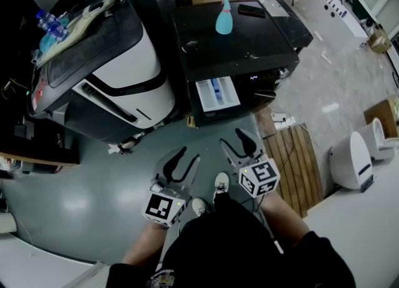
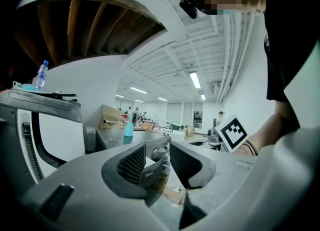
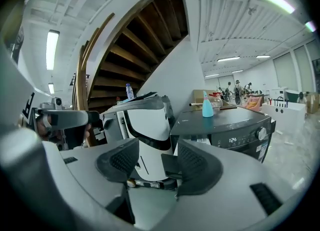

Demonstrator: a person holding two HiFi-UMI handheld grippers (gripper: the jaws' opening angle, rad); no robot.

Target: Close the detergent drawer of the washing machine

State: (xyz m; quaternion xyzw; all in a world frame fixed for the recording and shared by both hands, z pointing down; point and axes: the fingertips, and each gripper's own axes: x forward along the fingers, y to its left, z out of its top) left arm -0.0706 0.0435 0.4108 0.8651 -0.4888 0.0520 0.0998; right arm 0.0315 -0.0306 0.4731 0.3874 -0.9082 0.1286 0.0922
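1. The detergent drawer [image 1: 217, 93] is pulled out of the front of the black washing machine [image 1: 237, 43]. Its white tray with a blue compartment faces up.
2. The left hand-held gripper [image 1: 190, 154] and right hand-held gripper [image 1: 231, 137] are both low over the grey floor [image 1: 93, 174], pointing toward the machine. The drawer is ahead of them and roughly between their lines, and neither touches it.
3. Left hand-held gripper: released, jaws apart, nothing gripped. The drawer's dark front panel [image 2: 151, 173] shows through the gap, well beyond the pads.
4. Right hand-held gripper: released, jaws wide, empty. The machine's front sits behind its right-hand pad.
5. Writing: the logo on the dark panel looks like "Midea", but it is small. The machine's display [image 3: 233, 139] reads "124".
6. A teal bottle [image 1: 224, 15] stands upright on the machine's top.
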